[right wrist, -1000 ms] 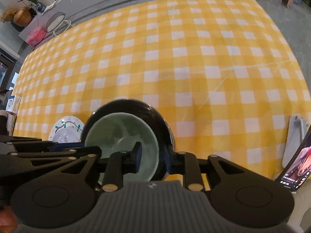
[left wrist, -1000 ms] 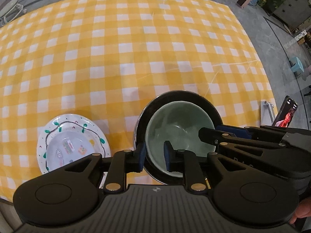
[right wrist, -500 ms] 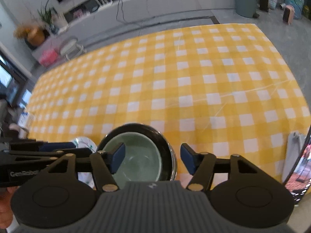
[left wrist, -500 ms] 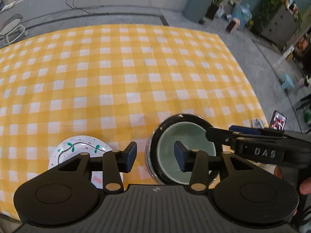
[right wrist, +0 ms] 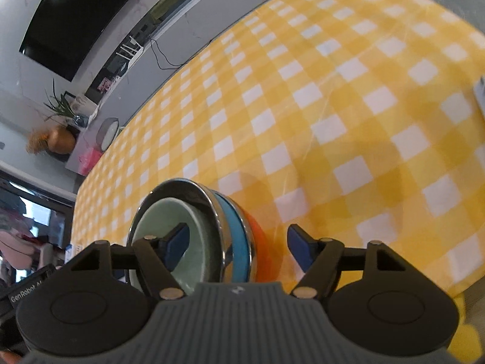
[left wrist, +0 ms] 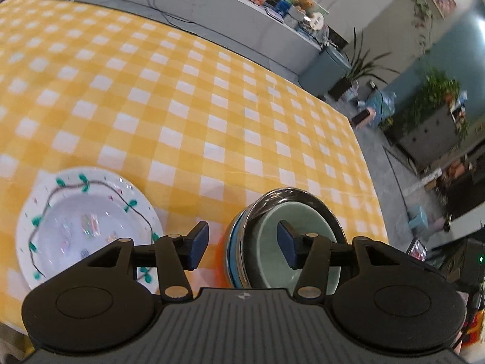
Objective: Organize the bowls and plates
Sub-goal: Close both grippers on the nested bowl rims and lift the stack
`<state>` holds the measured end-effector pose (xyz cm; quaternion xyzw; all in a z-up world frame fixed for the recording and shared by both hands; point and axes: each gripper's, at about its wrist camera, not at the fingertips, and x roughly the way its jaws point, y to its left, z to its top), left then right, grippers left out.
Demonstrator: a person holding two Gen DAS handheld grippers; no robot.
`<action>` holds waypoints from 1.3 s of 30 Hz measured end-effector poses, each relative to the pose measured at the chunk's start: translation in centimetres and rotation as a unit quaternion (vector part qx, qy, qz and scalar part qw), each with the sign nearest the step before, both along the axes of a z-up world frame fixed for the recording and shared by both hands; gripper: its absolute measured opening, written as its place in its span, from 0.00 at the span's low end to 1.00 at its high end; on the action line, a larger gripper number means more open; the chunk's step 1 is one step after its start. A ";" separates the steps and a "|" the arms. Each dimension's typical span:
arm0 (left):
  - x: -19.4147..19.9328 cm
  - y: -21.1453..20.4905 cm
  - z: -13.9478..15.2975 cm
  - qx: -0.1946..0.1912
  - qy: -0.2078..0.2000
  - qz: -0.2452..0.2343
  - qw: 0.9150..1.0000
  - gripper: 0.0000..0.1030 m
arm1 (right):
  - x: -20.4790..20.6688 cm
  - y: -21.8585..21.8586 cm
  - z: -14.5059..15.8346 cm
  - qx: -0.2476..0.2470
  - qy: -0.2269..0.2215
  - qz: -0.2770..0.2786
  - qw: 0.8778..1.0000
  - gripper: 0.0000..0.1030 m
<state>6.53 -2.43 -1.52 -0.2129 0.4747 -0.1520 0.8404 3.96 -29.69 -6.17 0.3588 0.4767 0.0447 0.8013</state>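
A pale green bowl (left wrist: 265,236) nests in a steel bowl (left wrist: 291,192), stacked on a blue bowl (left wrist: 232,251) and an orange one (left wrist: 219,261) on the yellow checked tablecloth. My left gripper (left wrist: 244,242) straddles the stack's left rim, its jaws opening and its pads off the rim. To the left lies a white plate (left wrist: 75,209) with a green leaf border. In the right wrist view the same green bowl (right wrist: 160,215), steel bowl (right wrist: 182,183) and blue bowl (right wrist: 239,227) show; my right gripper (right wrist: 239,245) straddles the right rim, jaws opening, pads clear.
The tablecloth (left wrist: 182,106) stretches bare beyond the dishes; its right edge drops to the floor, where a small blue stool (left wrist: 419,217) stands. A phone screen (left wrist: 418,248) glows at the table's right corner. A pale object (right wrist: 480,97) sits at the right border.
Both grippers let go of the stack's rims and their jaws spread wide. Both hands drew back and rolled, so the table now looks tilted and the room beyond shows.
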 end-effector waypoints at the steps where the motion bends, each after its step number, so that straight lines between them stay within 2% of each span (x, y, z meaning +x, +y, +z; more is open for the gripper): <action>1: -0.1 0.0 -0.3 -0.003 0.000 0.004 1.000 0.60 | -0.1 -0.1 -0.3 0.010 0.003 -0.003 1.000 0.69; 6: -0.5 0.0 -2.0 -0.012 0.022 0.020 0.999 0.62 | -0.5 -0.6 -1.4 0.050 0.027 -0.020 0.998 0.69; 12: -0.3 0.4 -3.7 -0.067 0.052 0.029 0.996 0.62 | -0.4 -0.6 -2.4 0.085 0.047 -0.027 0.995 0.69; 17: 0.1 1.0 -5.0 -0.097 0.074 0.040 0.992 0.62 | -0.3 -0.3 -2.6 0.086 0.054 -0.029 0.994 0.69; 23: 0.5 0.8 -5.7 -0.106 0.085 0.039 0.990 0.62 | 0.0 -0.2 -3.1 0.084 0.057 -0.025 0.995 0.67; 29: 0.5 0.6 -6.0 -0.108 0.087 0.035 0.990 0.56 | -0.1 -0.1 -3.4 0.093 0.059 -0.024 0.994 0.57; 39: 0.0 -0.1 -5.6 -0.087 0.082 0.028 0.992 0.55 | -0.3 0.0 -3.1 0.083 0.057 -0.016 0.995 0.54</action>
